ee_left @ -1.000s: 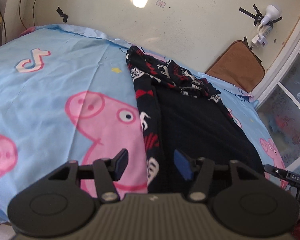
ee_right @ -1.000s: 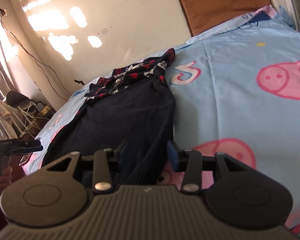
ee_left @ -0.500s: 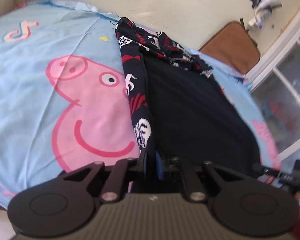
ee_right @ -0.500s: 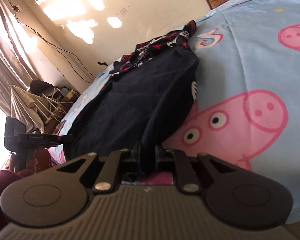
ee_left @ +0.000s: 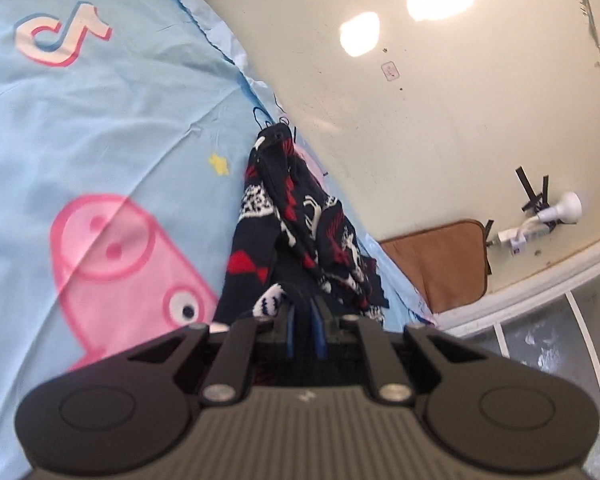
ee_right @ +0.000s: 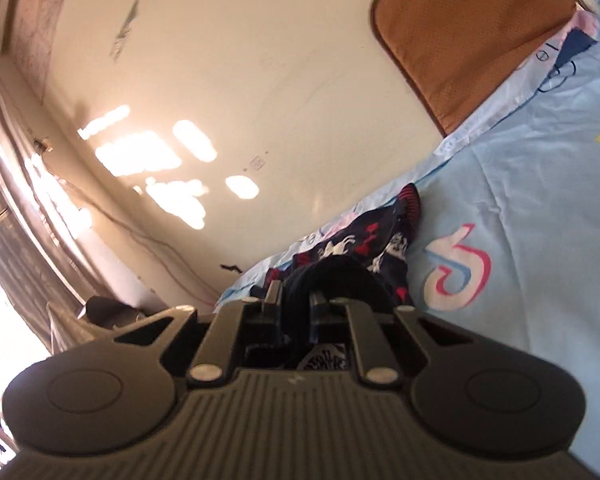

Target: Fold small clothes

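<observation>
A dark navy garment with red and white patterns lies on the light blue Peppa Pig bedsheet. My left gripper is shut on the garment's near edge and holds it lifted off the bed. In the right wrist view the same garment stretches away toward the wall, and my right gripper is shut on its other near edge, a thick dark hem between the fingers. The far end of the garment still rests on the sheet.
A brown cushion leans on the cream wall at the head of the bed; it also shows in the right wrist view. A white lamp is taped to the wall. A window frame stands at right.
Both grippers closed on the garment's near edge about half a second ago and have since lifted it up and tilted toward the wall; the dark fabric has risen off the bed.
</observation>
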